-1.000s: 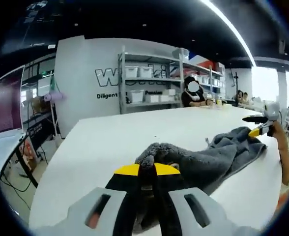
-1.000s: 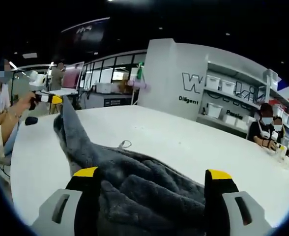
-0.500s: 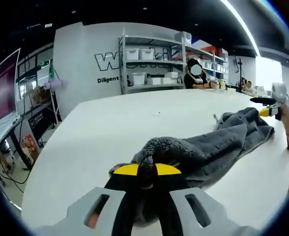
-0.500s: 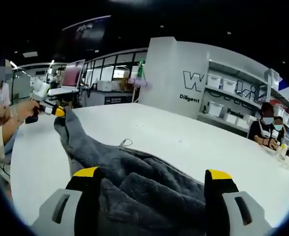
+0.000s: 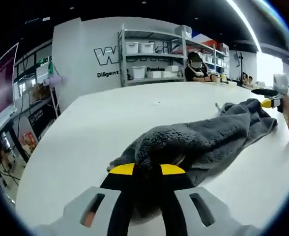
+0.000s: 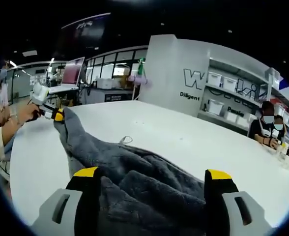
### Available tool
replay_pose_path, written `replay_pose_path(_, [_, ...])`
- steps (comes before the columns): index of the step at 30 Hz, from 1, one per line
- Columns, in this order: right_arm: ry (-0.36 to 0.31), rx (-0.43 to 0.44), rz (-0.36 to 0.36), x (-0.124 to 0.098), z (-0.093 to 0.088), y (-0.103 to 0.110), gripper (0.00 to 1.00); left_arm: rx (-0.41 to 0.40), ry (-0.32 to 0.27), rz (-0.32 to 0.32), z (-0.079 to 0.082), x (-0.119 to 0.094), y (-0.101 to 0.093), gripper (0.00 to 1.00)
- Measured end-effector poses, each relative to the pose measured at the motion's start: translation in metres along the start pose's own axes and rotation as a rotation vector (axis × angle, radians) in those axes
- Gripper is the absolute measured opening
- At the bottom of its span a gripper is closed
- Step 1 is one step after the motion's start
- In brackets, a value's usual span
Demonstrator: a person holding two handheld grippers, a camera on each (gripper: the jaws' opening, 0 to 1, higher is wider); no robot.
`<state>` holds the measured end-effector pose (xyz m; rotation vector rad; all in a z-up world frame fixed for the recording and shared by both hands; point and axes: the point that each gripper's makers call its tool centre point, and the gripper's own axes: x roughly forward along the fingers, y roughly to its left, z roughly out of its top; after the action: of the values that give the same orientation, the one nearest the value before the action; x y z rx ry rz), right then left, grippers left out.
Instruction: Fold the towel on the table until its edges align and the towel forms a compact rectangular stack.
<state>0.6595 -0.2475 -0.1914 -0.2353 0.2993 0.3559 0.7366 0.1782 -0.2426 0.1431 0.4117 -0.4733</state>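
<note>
In the left gripper view, the left tool (image 5: 147,169) rises from the bottom centre with its yellow-tipped jaws drawn together on a bunched corner of the towel (image 5: 203,140). The grey towel runs from that pinch toward the right of the frame, draped in a long ridge over the white worktop (image 5: 110,123). At the far right edge the right tool (image 5: 266,98) sits at the towel's other end, held by a hand (image 5: 288,110). Behind the worktop, in the upper centre, stands a shelf (image 5: 152,61) with white boxes against a lettered wall, and a seated person (image 5: 196,69) is beside it.

In the right gripper view, the right tool (image 6: 154,177) shows its two jaws wide apart at the bottom, left and right of centre, with the towel (image 6: 134,182) heaped between them; whether either jaw touches the cloth cannot be told. The towel stretches up to the left, where the left tool (image 6: 53,114) grips its far corner, held by a hand (image 6: 24,114). The worktop (image 6: 184,137) spreads to the right. A shelf (image 6: 228,101) and seated people (image 6: 265,130) lie at the right of the frame.
</note>
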Motion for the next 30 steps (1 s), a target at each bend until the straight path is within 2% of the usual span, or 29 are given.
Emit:
replay_pose_path(10, [0.007, -0.006, 0.007, 0.0, -0.002, 0.004, 0.88, 0.024, -0.038, 0.037, 0.007, -0.014, 0.001, 0.34])
replay_pose_path(14, [0.011, -0.004, 0.005, 0.0, -0.004, 0.004, 0.88, 0.011, -0.074, 0.007, 0.012, -0.025, -0.012, 0.42])
replay_pose_path(17, [0.016, -0.005, 0.007, 0.001, -0.005, 0.004, 0.88, -0.001, -0.082, -0.027, 0.006, -0.032, -0.034, 0.46])
replay_pose_path(19, [0.022, -0.008, 0.01, 0.002, -0.006, 0.005, 0.88, -0.023, -0.089, -0.064, 0.002, -0.036, -0.052, 0.47])
replay_pose_path(21, [0.025, -0.009, 0.012, 0.003, -0.007, 0.005, 0.88, -0.04, -0.092, -0.067, 0.001, -0.036, -0.052, 0.47])
replay_pose_path(26, [0.029, -0.009, 0.012, 0.004, -0.008, 0.002, 0.88, -0.066, -0.138, -0.021, -0.008, -0.053, -0.065, 0.47])
replay_pose_path(30, [0.03, -0.016, 0.016, 0.004, -0.008, 0.005, 0.87, -0.084, -0.163, 0.006, -0.004, -0.062, -0.054, 0.47])
